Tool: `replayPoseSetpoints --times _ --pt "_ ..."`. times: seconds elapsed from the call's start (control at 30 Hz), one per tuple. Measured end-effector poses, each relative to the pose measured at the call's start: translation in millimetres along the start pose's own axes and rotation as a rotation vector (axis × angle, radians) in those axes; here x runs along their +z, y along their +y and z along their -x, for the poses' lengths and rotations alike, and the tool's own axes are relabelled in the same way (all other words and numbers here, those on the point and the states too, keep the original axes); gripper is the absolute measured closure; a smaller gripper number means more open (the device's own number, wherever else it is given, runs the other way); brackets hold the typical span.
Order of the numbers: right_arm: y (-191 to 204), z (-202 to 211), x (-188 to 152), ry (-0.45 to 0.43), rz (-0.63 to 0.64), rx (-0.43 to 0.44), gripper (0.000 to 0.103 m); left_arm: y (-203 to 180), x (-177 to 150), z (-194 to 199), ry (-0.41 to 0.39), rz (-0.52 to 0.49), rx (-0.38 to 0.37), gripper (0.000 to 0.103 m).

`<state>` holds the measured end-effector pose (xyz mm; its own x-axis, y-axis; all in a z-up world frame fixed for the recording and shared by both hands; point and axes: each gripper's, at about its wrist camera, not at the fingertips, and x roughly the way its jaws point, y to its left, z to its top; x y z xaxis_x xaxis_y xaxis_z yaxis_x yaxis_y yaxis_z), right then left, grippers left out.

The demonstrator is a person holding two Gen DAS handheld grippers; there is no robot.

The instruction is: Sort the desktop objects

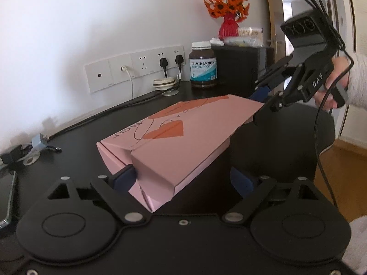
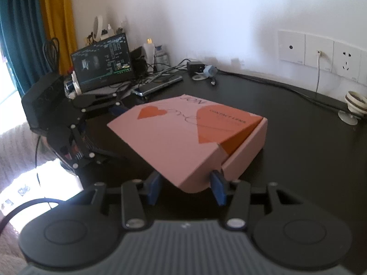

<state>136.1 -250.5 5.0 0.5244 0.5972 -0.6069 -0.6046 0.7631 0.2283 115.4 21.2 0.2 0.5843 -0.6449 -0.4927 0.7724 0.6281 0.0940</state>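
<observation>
1. My right gripper (image 2: 187, 189) pinches one corner of the pink box (image 2: 190, 135); the left gripper (image 1: 183, 178) sits wide around the opposite end.
2. Box is tilted over the black desk (image 2: 298, 160).
3. Looks like light, stiff cardboard with slick sides, so I'd grab the end walls.

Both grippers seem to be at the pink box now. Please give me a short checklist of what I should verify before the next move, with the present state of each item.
1. Left gripper at one end of the pink box: ok; one finger touches the box, the other stands apart.
2. Right gripper at the opposite end: ok, fingers on either side of a corner.
3. Firm grip on both ends: cannot tell.
4. Box level: not ok, it looks tilted in both views.
5. Box lid shut: not ok, a flap gapes at the end near the right gripper.
6. Nearby things clear of the box: ok; the fish oil bottle and phone stand apart from it on the black desk.
</observation>
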Motion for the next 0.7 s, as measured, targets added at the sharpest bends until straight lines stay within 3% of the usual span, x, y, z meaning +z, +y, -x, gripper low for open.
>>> replayPoseSetpoints --times 0.27,0.33,0.4,0.7 --pt "7 -6 -9 0.000 0.040 -0.053 0.056 2 -4 1 -0.014 0.072 -0.019 0.006" --pt "11 -4 -14 -0.017 0.055 -0.064 0.049 6 -4 4 -0.021 0.104 -0.029 0.006" --pt "15 0 -20 -0.036 0.085 -0.093 0.029 8 -4 7 -0.018 0.107 -0.021 0.006" --pt "20 33 -40 -0.106 0.200 -0.148 0.030 3 8 30 -0.064 0.093 0.010 0.006"
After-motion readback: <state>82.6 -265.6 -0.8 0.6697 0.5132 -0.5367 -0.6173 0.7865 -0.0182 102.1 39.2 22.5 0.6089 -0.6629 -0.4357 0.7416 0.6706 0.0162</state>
